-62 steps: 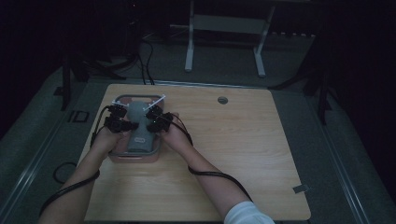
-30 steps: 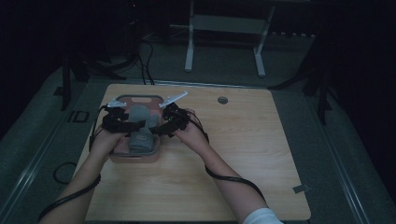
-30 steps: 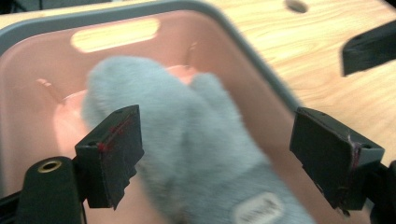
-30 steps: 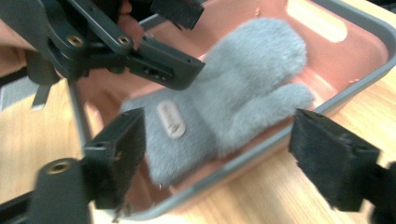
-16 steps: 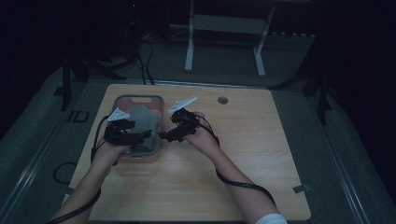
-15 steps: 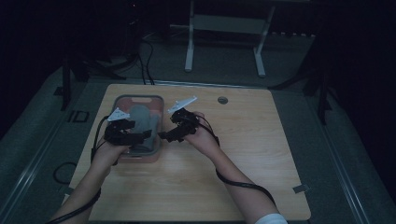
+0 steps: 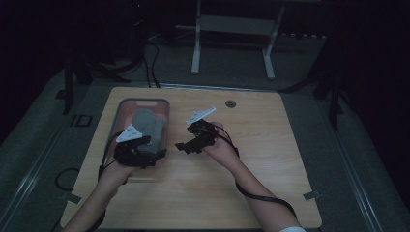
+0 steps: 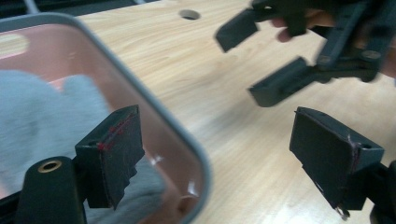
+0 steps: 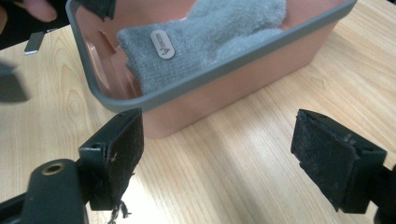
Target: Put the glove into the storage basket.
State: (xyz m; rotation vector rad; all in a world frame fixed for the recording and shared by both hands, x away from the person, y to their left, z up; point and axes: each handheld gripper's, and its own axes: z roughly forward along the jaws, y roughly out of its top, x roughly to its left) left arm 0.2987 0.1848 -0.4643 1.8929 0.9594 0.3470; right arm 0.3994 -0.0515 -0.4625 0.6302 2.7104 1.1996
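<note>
grey sock (image 9: 205, 39) lain lengthwise in pink tub (image 7: 126, 110), bench's far-left | left tongs (image 7: 145, 155) nearer, at tub's near rim | right tongs (image 7: 186, 146) beside it | both gaped wide, seemingly empty

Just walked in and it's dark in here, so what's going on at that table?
A person holds a claw in each hand at a wooden table. A grey knitted item lies inside a pink bin with a grey rim. The left claw hovers open over the bin's near end, while the right claw is open and empty beside it, above bare wood.
</note>
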